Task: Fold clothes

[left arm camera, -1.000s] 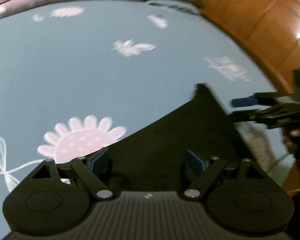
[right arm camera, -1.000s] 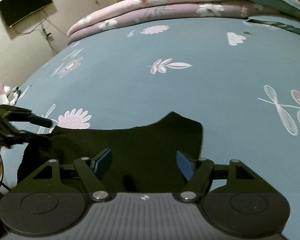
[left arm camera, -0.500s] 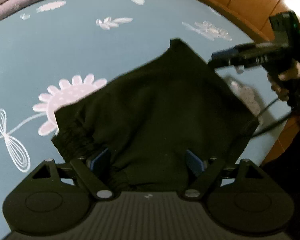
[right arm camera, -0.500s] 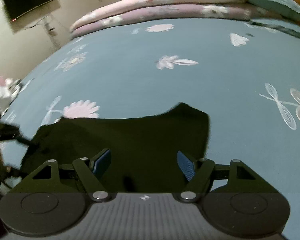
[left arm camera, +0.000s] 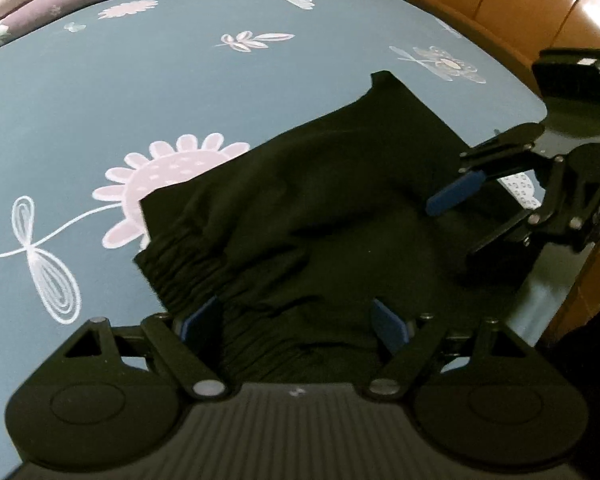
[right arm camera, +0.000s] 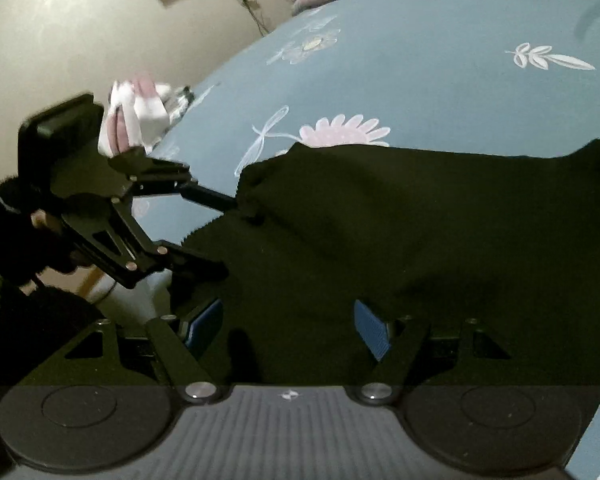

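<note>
Both tongs, left (left arm camera: 296, 322) and right (right arm camera: 288, 328), spread wide over black garment (left arm camera: 340, 208) crumpled on blue bedsheet (left arm camera: 100, 92).

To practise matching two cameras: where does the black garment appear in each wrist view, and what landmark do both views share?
Left wrist view: the black garment fills the centre and lower right, on the bed sheet.
Right wrist view: the black garment spans the middle, from centre-left to the right edge.
Shared landmark: the pink flower print beside its edge.

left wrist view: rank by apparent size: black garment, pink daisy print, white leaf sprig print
1. black garment
2. pink daisy print, partly covered by the garment
3. white leaf sprig print, farther from the camera, so only apparent size
</note>
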{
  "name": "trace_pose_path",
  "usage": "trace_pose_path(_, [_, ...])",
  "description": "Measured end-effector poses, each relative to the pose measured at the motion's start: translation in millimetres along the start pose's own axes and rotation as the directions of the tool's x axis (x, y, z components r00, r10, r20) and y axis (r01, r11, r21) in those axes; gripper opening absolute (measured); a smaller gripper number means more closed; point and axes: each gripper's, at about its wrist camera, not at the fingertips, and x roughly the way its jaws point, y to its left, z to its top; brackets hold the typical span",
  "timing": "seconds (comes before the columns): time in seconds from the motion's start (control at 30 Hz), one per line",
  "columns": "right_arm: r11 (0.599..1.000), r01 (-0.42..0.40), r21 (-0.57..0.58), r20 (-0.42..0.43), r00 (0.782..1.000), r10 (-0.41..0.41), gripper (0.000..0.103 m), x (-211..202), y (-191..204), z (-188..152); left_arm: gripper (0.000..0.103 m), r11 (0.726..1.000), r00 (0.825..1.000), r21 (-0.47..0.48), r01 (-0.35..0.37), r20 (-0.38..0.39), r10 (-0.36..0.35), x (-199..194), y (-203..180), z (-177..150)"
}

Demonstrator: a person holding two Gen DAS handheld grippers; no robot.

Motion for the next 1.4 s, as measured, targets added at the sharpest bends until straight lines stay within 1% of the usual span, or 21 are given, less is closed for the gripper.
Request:
trace_pose_path(0.03, [1.000, 0.019, -0.010, -0.001, 1.000, -0.019, 0.076, -3, 4, 3, 0.082, 1.000, 1.000, -0.007, -0.004, -0.002, 0.004, -4, 1, 2])
trace_pose_path(0.07, [0.998, 0.047, -0.034, 0.001, 0.999, -0.047, 0.076, -7, 10, 6, 0.082, 1.000, 1.000, -0.011, 0.000, 0.013, 0.000, -10, 1, 5])
trace_pose_path(0.13, [0.993, 0.089, -0.079, 0.019, 0.996, -0.088, 0.078, -14, 20, 15, 0.082, 0.999, 0.997, 0.014, 0.036, 0.061, -0.037, -22, -4, 10])
trace_pose_path(0.2, [0.990, 0.102, -0.102, 0.038, 0.994, -0.098, 0.080, -19, 23, 23, 0.082, 0.996, 0.992, 0.041, 0.078, 0.094, -0.081, -31, -10, 15])
trace_pose_path(0.23, [0.988, 0.108, -0.113, 0.047, 0.994, -0.103, 0.080, -21, 24, 27, 0.082, 0.995, 0.992, 0.054, 0.090, 0.086, -0.094, -28, -14, 15])
trace_pose_path(0.3, [0.984, 0.128, -0.124, 0.024, 0.992, -0.126, 0.081, -14, 20, 28, 0.082, 0.991, 0.991, 0.078, 0.109, 0.064, -0.114, -20, -22, 14])
trace_pose_path(0.37, [0.981, 0.152, -0.123, -0.015, 0.988, -0.155, 0.082, 1, 11, 24, 0.081, 0.993, 0.995, 0.074, 0.096, 0.002, -0.096, 0, -24, 7])
trace_pose_path(0.4, [0.980, 0.160, -0.119, -0.024, 0.986, -0.164, 0.084, 4, 8, 22, 0.081, 0.993, 0.996, 0.077, 0.092, -0.001, -0.092, 4, -25, 4])
trace_pose_path(0.43, [0.979, 0.167, -0.114, -0.025, 0.985, -0.170, 0.085, 5, 7, 21, 0.081, 0.993, 0.996, 0.081, 0.088, 0.001, -0.088, 7, -24, 0])
trace_pose_path(0.53, [0.979, 0.183, -0.087, -0.016, 0.983, -0.186, 0.085, 1, 5, 20, 0.081, 0.993, 0.996, 0.080, 0.089, 0.009, -0.090, 1, -24, 7])
trace_pose_path(0.6, [0.976, 0.204, -0.072, -0.008, 0.979, -0.205, 0.085, -5, 6, 22, 0.081, 0.995, 0.996, 0.061, 0.082, 0.036, -0.085, -6, -19, 14])
trace_pose_path(0.67, [0.972, 0.226, -0.065, 0.000, 0.974, -0.226, 0.086, -9, 7, 23, 0.081, 0.997, 0.996, 0.025, 0.069, 0.056, -0.070, -12, -11, 21])
trace_pose_path(0.73, [0.969, 0.241, -0.058, 0.008, 0.971, -0.240, 0.089, -13, 8, 25, 0.081, 0.997, 0.995, -0.032, 0.075, 0.075, -0.072, -15, -2, 28])
trace_pose_path(0.8, [0.966, 0.254, -0.055, 0.020, 0.967, -0.253, 0.091, -17, 8, 27, 0.081, 0.997, 0.995, -0.052, 0.062, 0.084, -0.057, -16, 3, 33])
trace_pose_path(0.83, [0.964, 0.262, -0.053, 0.025, 0.965, -0.261, 0.094, -20, 8, 28, 0.081, 0.997, 0.996, -0.055, 0.047, 0.084, -0.042, -15, 3, 36])
trace_pose_path(0.87, [0.962, 0.269, -0.051, 0.031, 0.963, -0.268, 0.095, -22, 7, 29, 0.081, 0.997, 0.996, -0.062, 0.042, 0.079, -0.037, -14, 4, 38])
trace_pose_path(0.93, [0.957, 0.284, -0.051, 0.042, 0.958, -0.282, 0.096, -25, 6, 31, 0.081, 0.997, 0.997, -0.072, 0.041, 0.072, -0.036, -11, 5, 41])
trace_pose_path(1.2, [0.954, 0.296, -0.039, 0.057, 0.954, -0.294, 0.098, -31, 1, 37, 0.081, 0.996, 0.998, -0.089, 0.022, 0.055, -0.017, -8, 7, 50])
trace_pose_path(1.33, [0.954, 0.300, -0.028, 0.069, 0.952, -0.297, 0.098, -36, -2, 37, 0.081, 0.990, 0.999, -0.143, 0.003, 0.045, 0.004, -9, 15, 51])
trace_pose_path(1.4, [0.952, 0.306, -0.013, 0.080, 0.949, -0.304, 0.099, -42, -6, 35, 0.081, 0.982, 0.999, -0.189, 0.003, 0.045, 0.005, -11, 24, 49])
